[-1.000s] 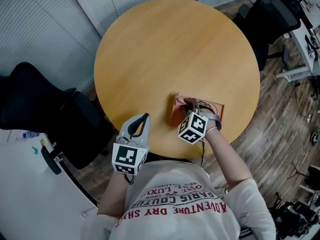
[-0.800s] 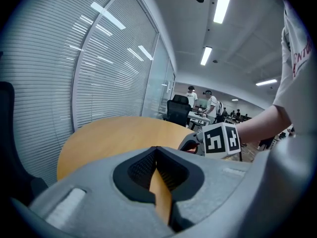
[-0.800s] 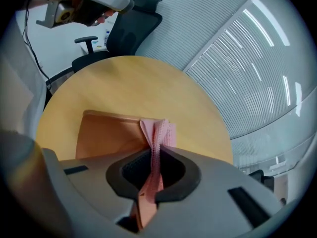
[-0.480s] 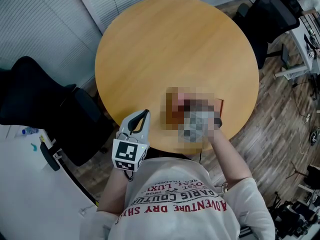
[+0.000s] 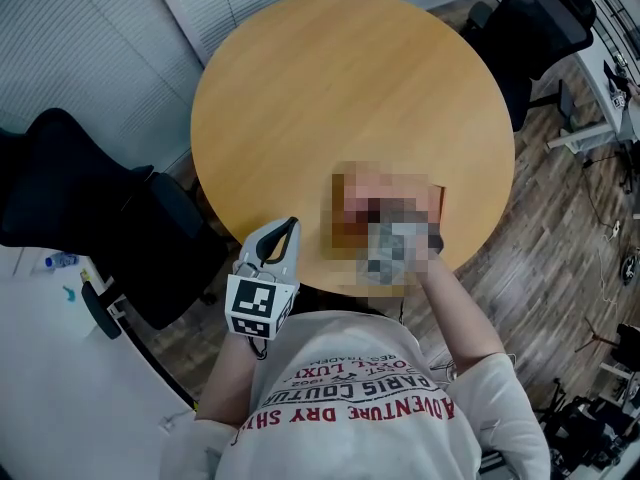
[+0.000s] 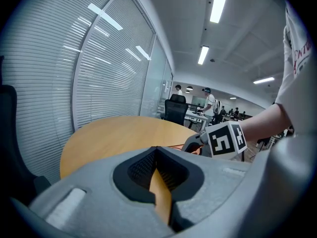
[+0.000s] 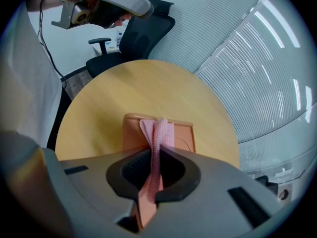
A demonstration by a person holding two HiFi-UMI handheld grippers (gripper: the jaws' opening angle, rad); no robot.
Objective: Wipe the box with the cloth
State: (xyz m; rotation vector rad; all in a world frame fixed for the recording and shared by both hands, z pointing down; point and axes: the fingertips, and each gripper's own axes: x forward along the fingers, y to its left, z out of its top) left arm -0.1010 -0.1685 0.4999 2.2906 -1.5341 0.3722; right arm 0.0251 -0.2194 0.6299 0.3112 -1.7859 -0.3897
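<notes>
The right gripper [image 7: 156, 155] pinched a pink fabric cloth [image 7: 158, 132] atop the flat orange box [image 7: 181, 136]; wiping seemed underway, not finished. The left gripper [image 6: 157, 151] hung closed and empty.

Office, swivel chairs [image 5: 70, 203], round table [image 5: 330, 88], blinds [image 6: 99, 78]

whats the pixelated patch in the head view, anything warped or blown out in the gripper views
Head view: added mosaic hides the box and right hand-held gripper; table sharp. Left gripper view: fisheye bows the blinds, ceiling lights glare. Right gripper view: dark corners, cloth crisp.
</notes>
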